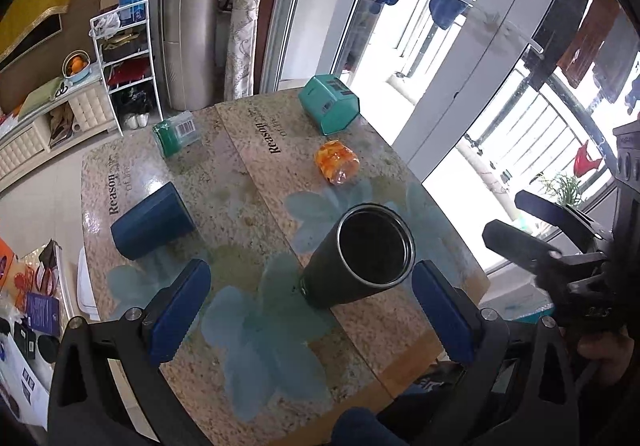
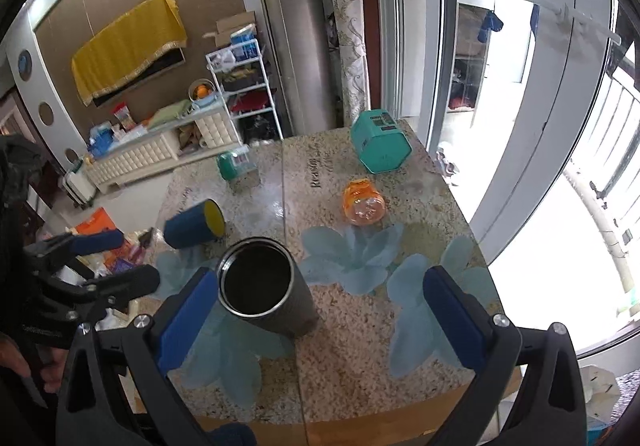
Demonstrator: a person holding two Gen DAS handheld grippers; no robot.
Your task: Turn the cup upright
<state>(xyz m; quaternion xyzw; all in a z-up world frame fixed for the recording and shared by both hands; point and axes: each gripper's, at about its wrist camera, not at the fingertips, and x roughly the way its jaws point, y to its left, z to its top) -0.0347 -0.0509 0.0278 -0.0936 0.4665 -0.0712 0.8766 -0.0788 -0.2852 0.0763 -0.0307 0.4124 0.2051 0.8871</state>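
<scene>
A dark metal cup (image 1: 356,254) stands upright on the table, mouth up; it also shows in the right wrist view (image 2: 264,282). My left gripper (image 1: 312,310) is open and empty, held above the table's near edge with the cup between and beyond its blue pads (image 1: 176,310). My right gripper (image 2: 320,322) is open and empty, the cup close to its left pad (image 2: 184,322). Each gripper shows at the side of the other's view, the right one (image 1: 536,230) and the left one (image 2: 116,258).
On the granite-pattern table (image 2: 360,358) lie a blue cup on its side (image 1: 152,222) (image 2: 196,226), an orange jar (image 1: 336,162) (image 2: 364,202), a teal hexagonal tin (image 1: 330,106) (image 2: 380,146) and a green-lidded jar (image 1: 176,134) (image 2: 236,164). A glass door stands at the right.
</scene>
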